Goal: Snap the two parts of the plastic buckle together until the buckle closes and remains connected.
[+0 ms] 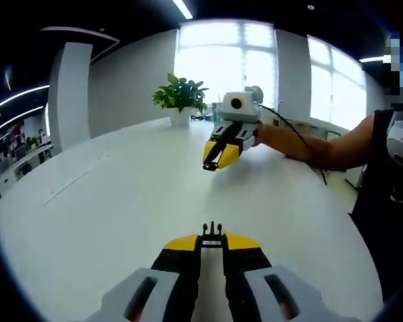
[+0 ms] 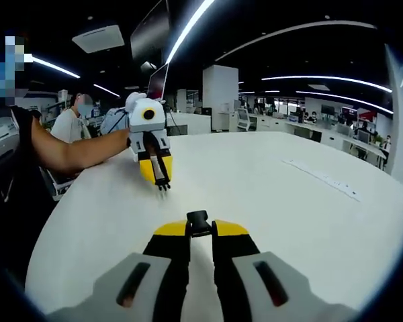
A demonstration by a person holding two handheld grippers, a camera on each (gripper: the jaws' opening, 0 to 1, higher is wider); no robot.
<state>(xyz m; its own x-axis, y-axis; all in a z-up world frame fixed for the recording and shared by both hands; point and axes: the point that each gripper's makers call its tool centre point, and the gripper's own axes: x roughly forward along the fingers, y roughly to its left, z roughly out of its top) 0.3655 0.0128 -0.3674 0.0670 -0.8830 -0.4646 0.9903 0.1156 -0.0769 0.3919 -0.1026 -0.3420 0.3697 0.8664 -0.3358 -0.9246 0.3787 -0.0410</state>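
Buckle halves (image 1: 213, 236) (image 2: 197, 222) apart; potted plant (image 1: 181, 96) beyond (white table (image 1: 121, 201)).

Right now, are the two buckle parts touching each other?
Apart. In the left gripper view, the pronged part sits in the left gripper, with bare table before the right gripper.

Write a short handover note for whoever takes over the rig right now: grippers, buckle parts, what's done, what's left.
Left gripper: shut on the pronged buckle half, held above the white table.
Right gripper: shut on the socket buckle half, also held above the table.
The two grippers face each other with a clear gap between the halves.
Done: both halves picked up.
Left: line up prongs and socket, push together until they snap and hold.
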